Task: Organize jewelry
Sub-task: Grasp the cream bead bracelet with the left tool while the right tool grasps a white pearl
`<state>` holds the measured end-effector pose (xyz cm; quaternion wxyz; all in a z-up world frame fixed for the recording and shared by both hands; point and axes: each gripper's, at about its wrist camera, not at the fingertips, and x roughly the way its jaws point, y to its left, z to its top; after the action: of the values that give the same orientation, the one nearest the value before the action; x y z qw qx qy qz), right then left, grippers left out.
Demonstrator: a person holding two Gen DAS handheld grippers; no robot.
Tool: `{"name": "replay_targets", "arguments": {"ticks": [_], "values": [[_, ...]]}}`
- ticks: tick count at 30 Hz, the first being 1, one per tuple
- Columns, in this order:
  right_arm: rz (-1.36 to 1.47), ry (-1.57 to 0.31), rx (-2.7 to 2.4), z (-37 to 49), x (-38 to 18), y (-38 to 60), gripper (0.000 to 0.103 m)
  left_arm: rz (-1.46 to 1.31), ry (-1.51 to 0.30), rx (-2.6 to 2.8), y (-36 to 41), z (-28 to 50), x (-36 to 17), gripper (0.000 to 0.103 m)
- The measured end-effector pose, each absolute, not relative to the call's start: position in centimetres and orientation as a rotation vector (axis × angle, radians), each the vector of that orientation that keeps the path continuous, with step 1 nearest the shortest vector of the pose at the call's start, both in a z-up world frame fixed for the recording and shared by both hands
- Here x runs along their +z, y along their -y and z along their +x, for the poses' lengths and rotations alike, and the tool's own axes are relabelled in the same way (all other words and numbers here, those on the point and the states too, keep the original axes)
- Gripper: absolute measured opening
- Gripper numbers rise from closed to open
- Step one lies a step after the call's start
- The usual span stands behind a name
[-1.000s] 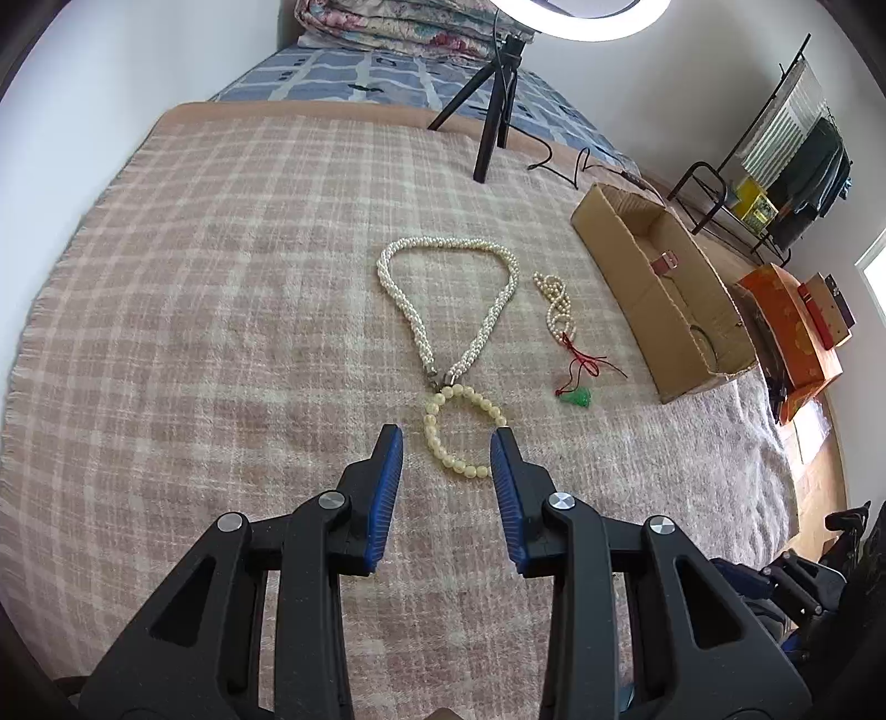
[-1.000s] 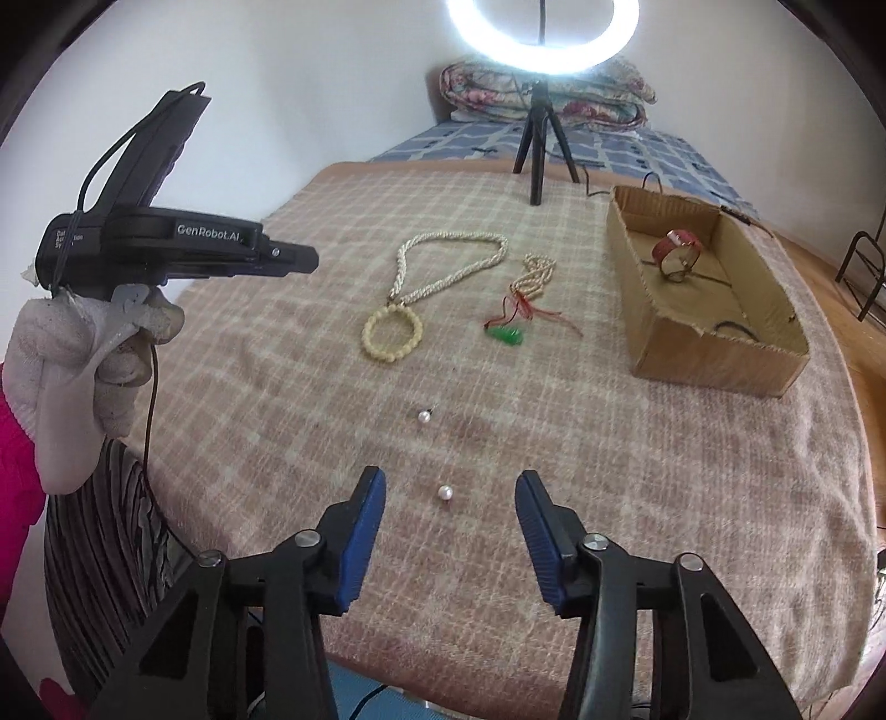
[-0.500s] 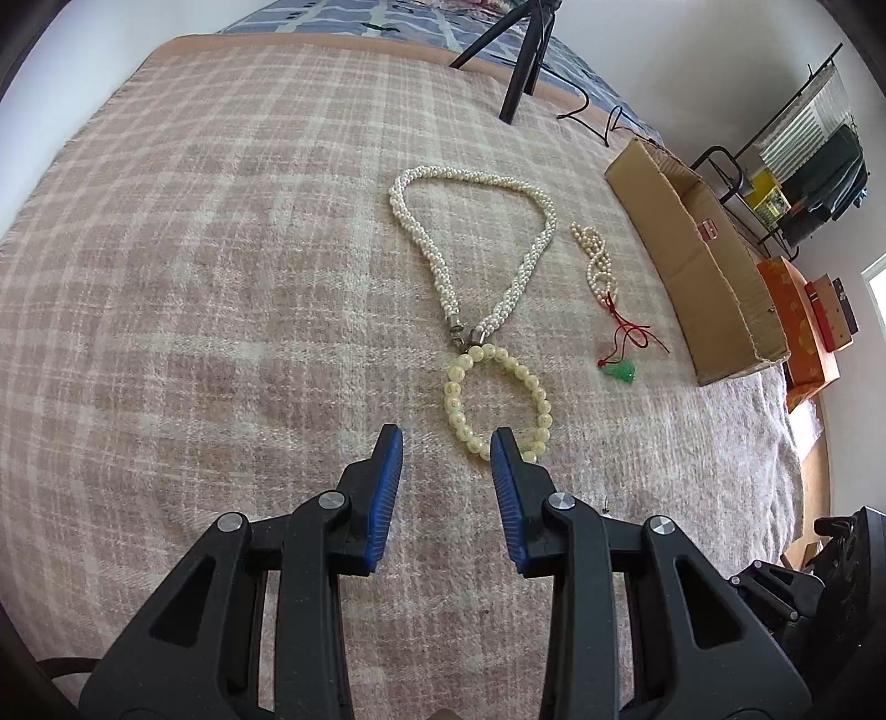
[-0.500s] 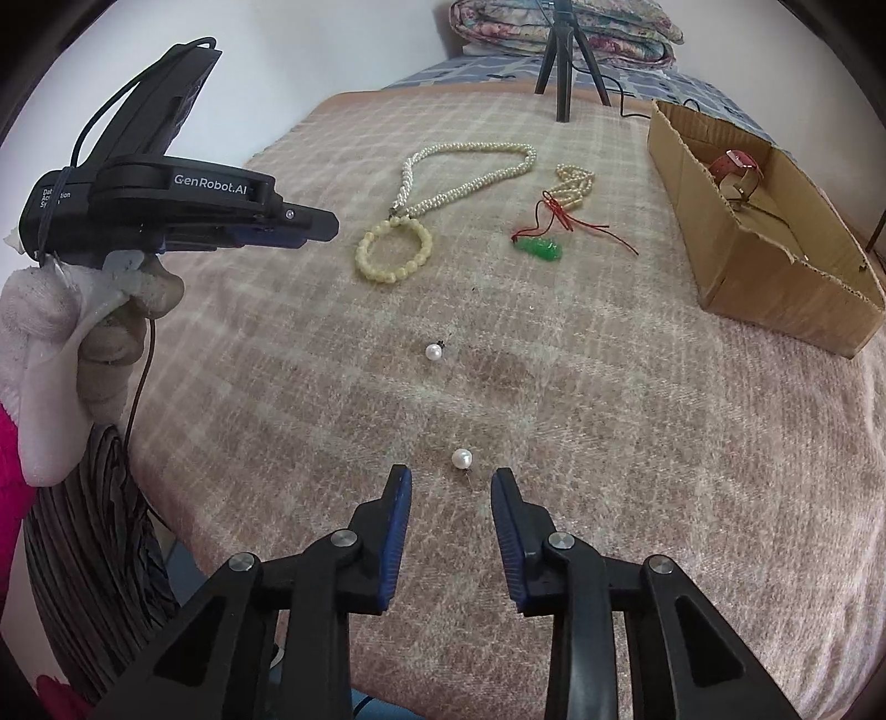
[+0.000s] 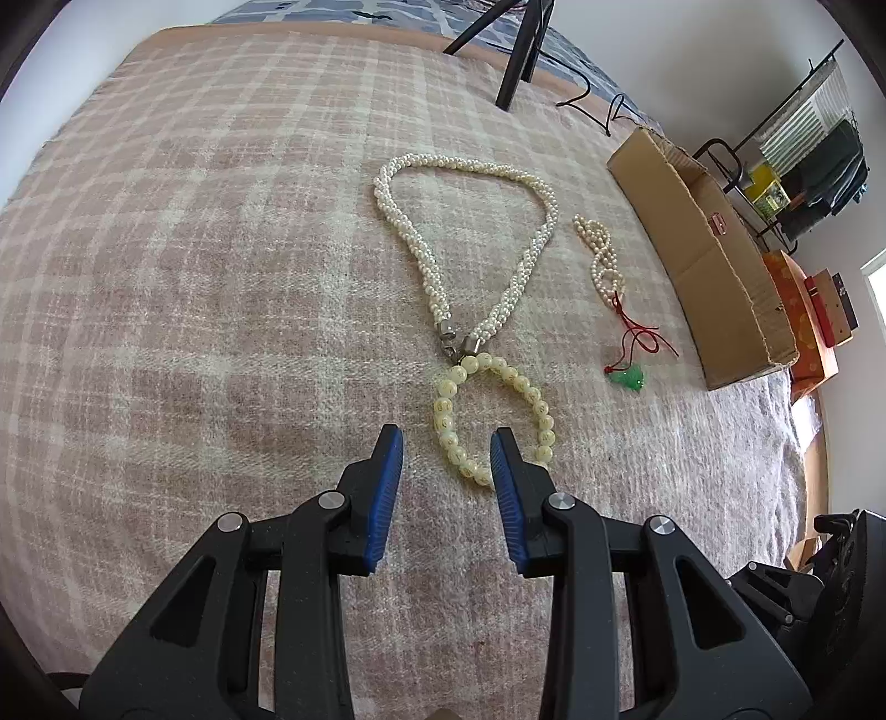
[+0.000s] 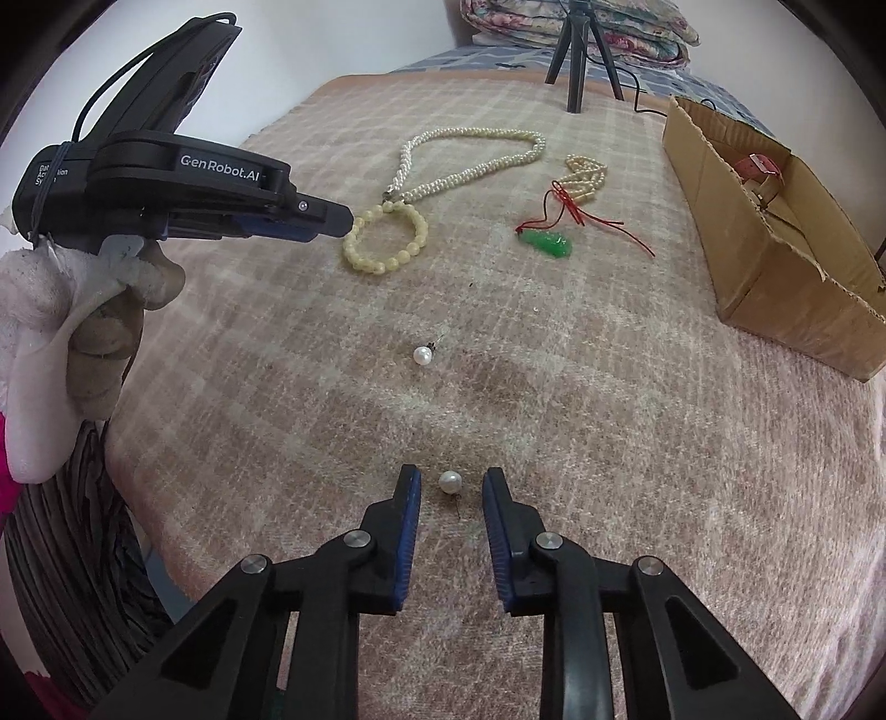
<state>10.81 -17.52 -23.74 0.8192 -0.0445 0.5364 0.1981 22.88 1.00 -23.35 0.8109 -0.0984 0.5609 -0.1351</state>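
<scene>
A pale yellow bead bracelet (image 5: 493, 410) lies on the plaid blanket, touching the clasp of a twisted pearl necklace (image 5: 470, 243). My left gripper (image 5: 446, 443) is open, its fingertips straddling the bracelet's near left side; it also shows in the right wrist view (image 6: 332, 219) beside the bracelet (image 6: 387, 238). My right gripper (image 6: 449, 479) is open around a pearl earring (image 6: 449, 482) on the blanket. A second pearl earring (image 6: 422, 354) lies farther ahead. A small bead string with red cord and green pendant (image 6: 548, 243) lies to the right.
An open cardboard box (image 6: 775, 232) holding a red bracelet stands at the right; it also shows in the left wrist view (image 5: 703, 260). A black tripod (image 6: 578, 50) stands at the far end. The blanket edge drops off at the left, by the gloved hand (image 6: 72, 332).
My left gripper has moved forward and down to the yellow bracelet. My right gripper has moved forward and narrowed, so the near pearl earring now sits between its fingertips.
</scene>
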Motion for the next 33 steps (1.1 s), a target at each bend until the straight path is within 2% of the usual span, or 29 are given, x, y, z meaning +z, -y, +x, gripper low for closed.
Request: {"name": "replay_targets", "arguments": {"ticks": [13,17,20,23,33], "values": [[-0.151,-1.122,0.421,10.7,-24.3,17.0,0.02,-0.086,-1.165,-0.23,1.1,24.4,-25.0,0.032],[-0.154,-1.118,0.419,10.7,-24.3,16.9,0.018,-0.028,-1.12,-0.209,1.6,24.3,-25.2,0.018],[-0.152,-1.119,0.42,10.7,-24.3,16.8,0.013,-0.032,-1.103,-0.205,1.5,24.2,-25.2,0.007],[-0.153,-1.123,0.422,10.9,-24.3,16.8,0.007,-0.056,-1.103,-0.205,1.2,24.1,-25.1,0.005],[-0.143,-1.104,0.419,10.3,-23.8,16.9,0.006,-0.116,-1.097,-0.215,0.2,22.9,-23.7,0.005]]}}
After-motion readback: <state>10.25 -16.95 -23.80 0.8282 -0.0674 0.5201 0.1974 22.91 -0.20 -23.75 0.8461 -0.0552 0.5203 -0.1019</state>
